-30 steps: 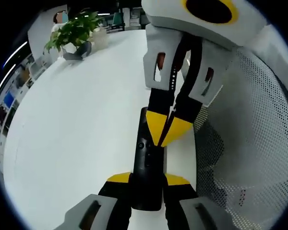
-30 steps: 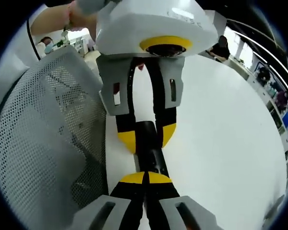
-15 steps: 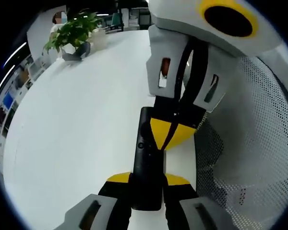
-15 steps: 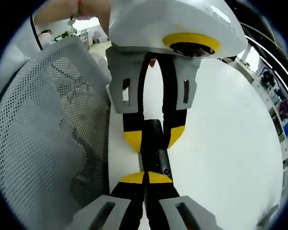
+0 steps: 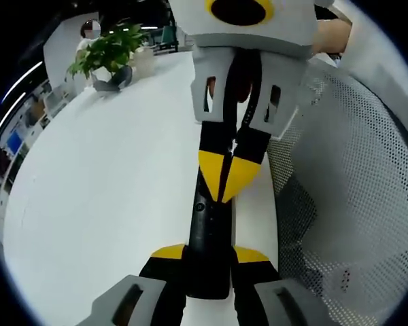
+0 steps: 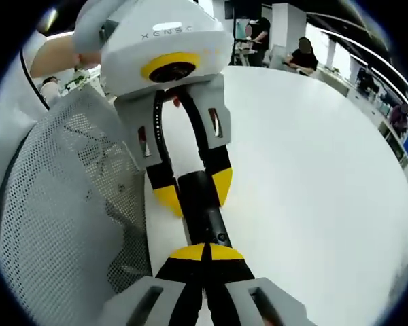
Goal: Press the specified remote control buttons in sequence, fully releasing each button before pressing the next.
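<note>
Surface: broad white table [image 5: 109,176], matte and bare over most of its width, running far into an open office.

Near item: slim black remote control [image 5: 207,231], lying lengthwise by the table's edge, small round buttons on its top face.

Left tool [image 5: 209,254], black with yellow tips: jaws set narrowly on either side of the remote control's near end, holding it. In the right gripper view the same tool [image 6: 189,187] comes down from above, its white housing carrying grey lettering that appears to read "XENSE".

Right tool [image 6: 205,252]: yellow tips brought together, jaws narrow, the closed point resting on the remote control's top face. In the left gripper view it [image 5: 226,176] descends onto the middle of the remote.

Beside the table: grey perforated mesh chair back [image 5: 353,190], just past the table edge.

Far: green potted plant [image 5: 109,51] in a grey pot at the table's far end; shelving along the left wall; seated people [image 6: 302,54] at distant desks; a person's hand [image 6: 54,58] on the left tool's housing.
</note>
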### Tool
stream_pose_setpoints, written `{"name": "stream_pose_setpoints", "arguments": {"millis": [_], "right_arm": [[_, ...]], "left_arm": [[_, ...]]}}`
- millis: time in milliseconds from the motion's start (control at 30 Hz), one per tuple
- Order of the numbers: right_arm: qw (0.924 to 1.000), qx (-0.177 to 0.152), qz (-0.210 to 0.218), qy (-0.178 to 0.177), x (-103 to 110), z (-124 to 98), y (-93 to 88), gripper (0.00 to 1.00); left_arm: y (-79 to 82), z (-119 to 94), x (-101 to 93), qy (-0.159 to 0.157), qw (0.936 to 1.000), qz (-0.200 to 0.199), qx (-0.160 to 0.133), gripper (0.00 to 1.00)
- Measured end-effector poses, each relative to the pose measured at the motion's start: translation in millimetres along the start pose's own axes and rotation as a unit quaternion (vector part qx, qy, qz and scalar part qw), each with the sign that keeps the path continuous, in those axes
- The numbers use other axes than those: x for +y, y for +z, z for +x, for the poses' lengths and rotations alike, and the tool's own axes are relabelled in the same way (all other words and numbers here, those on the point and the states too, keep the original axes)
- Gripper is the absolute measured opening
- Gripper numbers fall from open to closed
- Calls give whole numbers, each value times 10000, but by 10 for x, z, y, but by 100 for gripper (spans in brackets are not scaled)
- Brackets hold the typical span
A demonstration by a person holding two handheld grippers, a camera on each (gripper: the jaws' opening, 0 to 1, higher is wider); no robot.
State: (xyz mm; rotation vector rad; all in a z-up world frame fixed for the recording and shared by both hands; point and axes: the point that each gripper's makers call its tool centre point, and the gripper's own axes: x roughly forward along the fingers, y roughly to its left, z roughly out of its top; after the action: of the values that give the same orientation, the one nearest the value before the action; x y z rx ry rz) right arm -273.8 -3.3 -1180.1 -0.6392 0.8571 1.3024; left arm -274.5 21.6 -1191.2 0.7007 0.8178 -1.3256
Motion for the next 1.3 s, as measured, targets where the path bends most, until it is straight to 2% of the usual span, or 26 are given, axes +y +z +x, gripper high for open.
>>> {"name": "stream_pose_setpoints", "arguments": {"millis": [300, 367, 500, 800, 967, 1033, 1133, 1200, 1300], "right_arm": [[9997, 126, -211, 57, 24, 37, 18, 0], [9988, 252, -425, 31, 20, 44, 24, 0], [9975, 407, -585, -30, 3, 73, 34, 0], [9972, 368, -634, -127, -25, 97, 43, 0], [9954, 381, -846, -221, -12, 93, 37, 0], [9968, 288, -727, -164, -26, 82, 40, 0], [9998, 26, -56, 208, -25, 69, 47, 0], [9992, 6, 282, 296, -45, 47, 31, 0], [9995, 110, 221, 206, -121, 23, -1, 0]], "left_arm": [[0, 0, 2, -11, 10000, 13, 3, 24], [1, 0, 3, -25, 10000, 30, 5, 24], [-1, 0, 2, -41, 10000, 39, -6, 24], [-1, 4, 4, -57, 10000, 75, -1, 24], [0, 5, 5, -52, 10000, 76, -14, 24], [0, 5, 4, -53, 10000, 77, -25, 24], [-2, 5, 4, -55, 9999, 95, -22, 24], [1, 3, 3, -59, 9999, 101, -32, 24], [-2, 2, 3, -59, 9999, 88, -37, 24]]}}
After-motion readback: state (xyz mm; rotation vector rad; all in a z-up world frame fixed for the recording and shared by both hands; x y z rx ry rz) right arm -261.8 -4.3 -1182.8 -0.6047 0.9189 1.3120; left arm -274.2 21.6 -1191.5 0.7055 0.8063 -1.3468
